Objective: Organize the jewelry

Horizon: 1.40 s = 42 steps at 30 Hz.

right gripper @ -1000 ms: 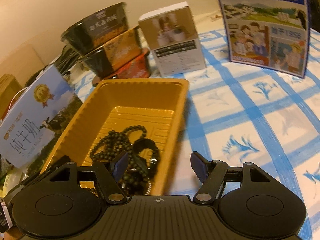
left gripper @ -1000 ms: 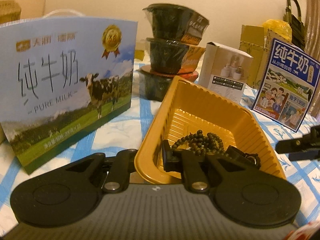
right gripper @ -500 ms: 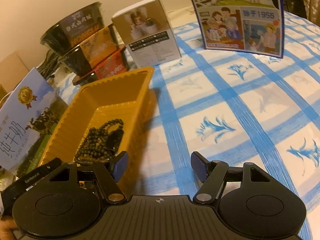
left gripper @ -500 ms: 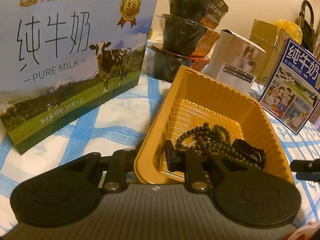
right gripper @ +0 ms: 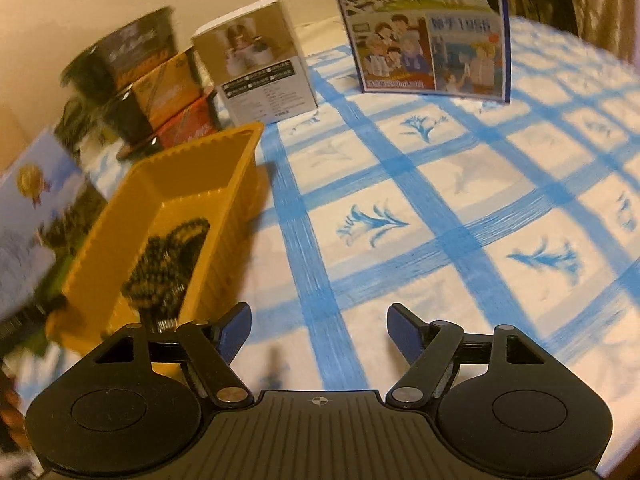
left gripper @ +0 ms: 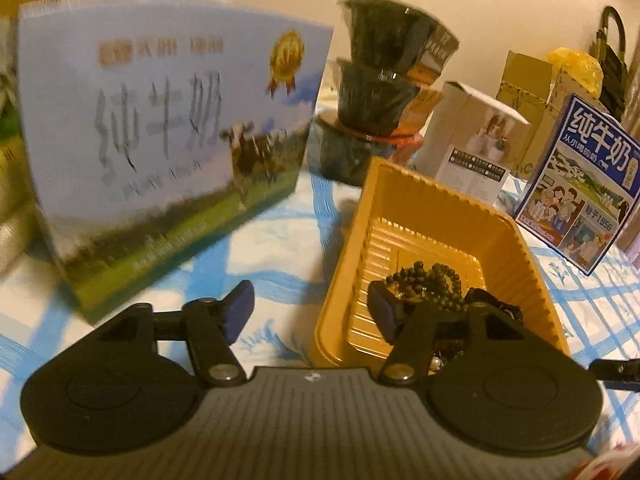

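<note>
Tongs on the left are opening astride the near wall of the yellow tray, gripping nothing; the right tongs widen, empty, over the bare worktop. Dark bead strands lie inside the tray; a careless withdrawal could snag its rim and spill them.

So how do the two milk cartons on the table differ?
The pale blue milk box is the wider one, showing a cow on grass and a gold medal; the dark blue milk carton is narrower and shows cartoon people. The pale one stands left of the orange tray, the dark one to its right. Both stand upright on the blue-checked cloth and carry the same three large characters.
</note>
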Each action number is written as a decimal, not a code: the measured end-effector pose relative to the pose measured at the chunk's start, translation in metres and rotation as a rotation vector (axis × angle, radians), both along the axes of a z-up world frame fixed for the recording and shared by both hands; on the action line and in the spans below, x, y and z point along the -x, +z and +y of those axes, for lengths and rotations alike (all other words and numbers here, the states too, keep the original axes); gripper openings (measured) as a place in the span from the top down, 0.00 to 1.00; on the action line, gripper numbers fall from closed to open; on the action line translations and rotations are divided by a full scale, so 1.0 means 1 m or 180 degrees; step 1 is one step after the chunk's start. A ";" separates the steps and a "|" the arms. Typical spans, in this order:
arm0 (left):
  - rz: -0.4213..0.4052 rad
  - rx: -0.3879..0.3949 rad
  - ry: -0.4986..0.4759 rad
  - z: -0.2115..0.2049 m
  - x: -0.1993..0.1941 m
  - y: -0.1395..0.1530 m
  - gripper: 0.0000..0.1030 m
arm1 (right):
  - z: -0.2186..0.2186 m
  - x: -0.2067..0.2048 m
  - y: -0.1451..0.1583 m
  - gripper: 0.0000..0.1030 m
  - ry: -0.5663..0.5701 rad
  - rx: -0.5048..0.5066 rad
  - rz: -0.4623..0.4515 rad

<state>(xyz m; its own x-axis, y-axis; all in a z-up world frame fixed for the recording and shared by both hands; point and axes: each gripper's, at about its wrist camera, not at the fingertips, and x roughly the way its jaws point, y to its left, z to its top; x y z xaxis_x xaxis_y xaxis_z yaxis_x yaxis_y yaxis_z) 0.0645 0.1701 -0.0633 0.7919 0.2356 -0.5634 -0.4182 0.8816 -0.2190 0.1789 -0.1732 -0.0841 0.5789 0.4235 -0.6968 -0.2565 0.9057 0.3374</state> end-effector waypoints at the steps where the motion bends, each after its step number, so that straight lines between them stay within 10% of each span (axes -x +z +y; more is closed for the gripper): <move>1: -0.0001 -0.0065 -0.0005 -0.002 0.003 0.005 0.39 | 0.001 0.006 0.002 0.28 0.0045 0.0119 -0.0048; 7: 0.0247 -0.0432 -0.0288 -0.025 0.015 0.031 0.38 | 0.004 0.043 0.009 0.27 0.0252 0.0304 -0.0146; 14: 0.0343 -0.0362 -0.0775 -0.073 0.030 0.045 0.36 | -0.011 0.075 0.024 0.28 0.0138 -0.0194 0.0082; 22: 0.0541 -0.0086 -0.0966 -0.113 0.043 0.049 0.35 | -0.008 0.110 0.043 0.28 0.0252 0.0175 -0.0128; 42: 0.0629 -0.0338 -0.1427 -0.170 0.061 0.056 0.34 | -0.040 0.136 0.041 0.28 0.0083 0.0014 -0.0106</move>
<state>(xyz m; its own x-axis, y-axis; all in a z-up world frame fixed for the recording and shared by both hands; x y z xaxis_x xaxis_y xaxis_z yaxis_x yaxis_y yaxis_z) 0.0031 0.0005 -0.0078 0.7088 -0.0392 -0.7043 -0.0176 0.9972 -0.0733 0.0426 -0.2132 -0.0430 0.5906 0.4358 -0.6791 -0.2912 0.9000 0.3244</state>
